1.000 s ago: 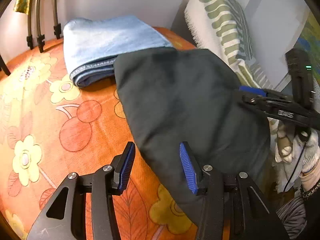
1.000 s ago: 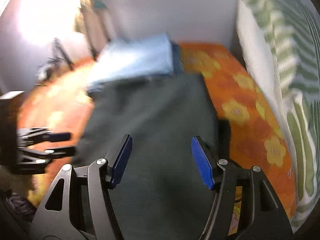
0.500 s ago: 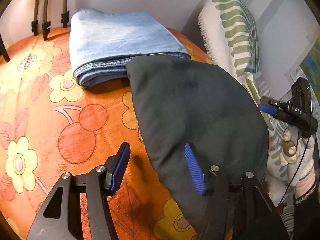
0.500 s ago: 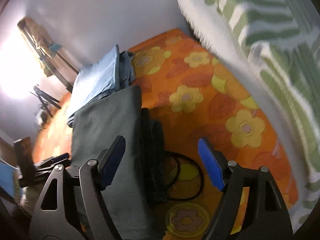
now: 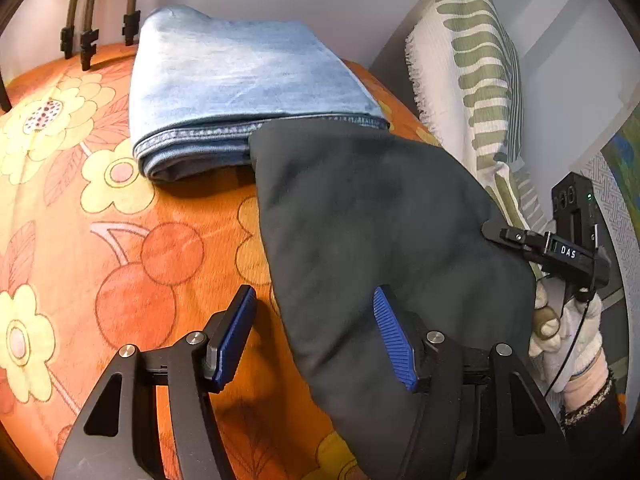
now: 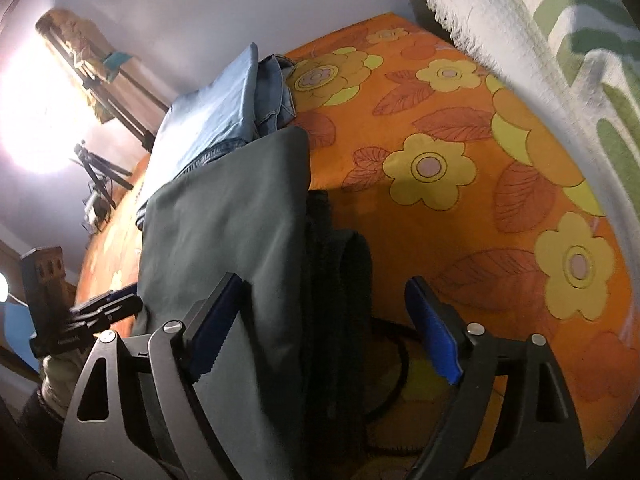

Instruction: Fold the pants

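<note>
Dark grey pants point(image 5: 372, 220) lie folded on the orange flowered bedspread point(image 5: 120, 264), their far end touching a folded pair of light blue jeans point(image 5: 240, 80). My left gripper point(image 5: 314, 338) hovers at the pants' near left edge. Its jaws are opening, with that edge between them and no pad pressing. In the right wrist view, my right gripper point(image 6: 322, 330) straddles the stacked right edge of the pants point(image 6: 224, 216). Its jaws are opening wide, with nothing gripped. A gloved hand holds the right gripper point(image 5: 504, 234) at the pants' right side.
A white pillow with green stripes point(image 5: 472, 80) leans against the wall on the right, close to the pants. Black rack legs point(image 5: 84, 40) stand behind the jeans. A tripod point(image 6: 100, 176) stands far left. A black cord loop point(image 6: 396, 360) lies on the bedspread point(image 6: 440, 168).
Both grippers' jaws have spread wider. The right gripper has rolled and swung from over the pants to their right edge. The left gripper has edged slightly closer along the left edge.
</note>
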Demonstrator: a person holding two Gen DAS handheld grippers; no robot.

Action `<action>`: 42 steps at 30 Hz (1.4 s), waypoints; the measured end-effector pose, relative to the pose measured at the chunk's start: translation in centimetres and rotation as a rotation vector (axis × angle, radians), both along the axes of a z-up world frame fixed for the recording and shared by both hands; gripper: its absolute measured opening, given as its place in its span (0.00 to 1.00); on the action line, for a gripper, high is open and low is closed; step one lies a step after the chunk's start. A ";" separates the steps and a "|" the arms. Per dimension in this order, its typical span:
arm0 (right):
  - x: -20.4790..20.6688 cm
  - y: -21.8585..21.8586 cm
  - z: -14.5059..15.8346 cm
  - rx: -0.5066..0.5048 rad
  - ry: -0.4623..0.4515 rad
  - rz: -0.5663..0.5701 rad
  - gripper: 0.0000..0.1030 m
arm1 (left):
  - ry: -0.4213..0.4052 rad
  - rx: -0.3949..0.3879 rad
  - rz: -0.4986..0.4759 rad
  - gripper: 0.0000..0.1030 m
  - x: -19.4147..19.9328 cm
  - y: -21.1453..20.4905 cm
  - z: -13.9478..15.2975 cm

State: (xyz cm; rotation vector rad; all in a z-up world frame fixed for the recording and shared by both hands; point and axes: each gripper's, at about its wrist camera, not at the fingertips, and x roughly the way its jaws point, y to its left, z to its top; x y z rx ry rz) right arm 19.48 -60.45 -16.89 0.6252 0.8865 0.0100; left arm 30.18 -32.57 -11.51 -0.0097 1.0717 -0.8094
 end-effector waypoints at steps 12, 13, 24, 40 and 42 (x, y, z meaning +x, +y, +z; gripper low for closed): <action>0.7 1.2 -0.6 0.077 -0.063 0.075 0.55 | -0.002 -0.085 0.048 0.56 1.8 -1.0 -0.3; 0.7 1.2 -0.6 0.073 -0.062 0.071 0.53 | -0.004 -0.080 0.056 0.47 1.9 -1.1 -0.4; -0.4 2.5 2.7 -0.008 -0.086 0.023 0.26 | -0.039 -0.091 0.066 0.06 1.6 -1.2 0.5; -1.9 6.0 9.6 -0.154 -0.195 0.015 0.21 | -0.198 -0.157 0.041 0.06 -0.8 0.3 6.2; -1.9 6.4 10.6 -0.162 -0.216 0.013 0.21 | -0.214 -0.170 0.040 0.06 -0.9 0.6 7.0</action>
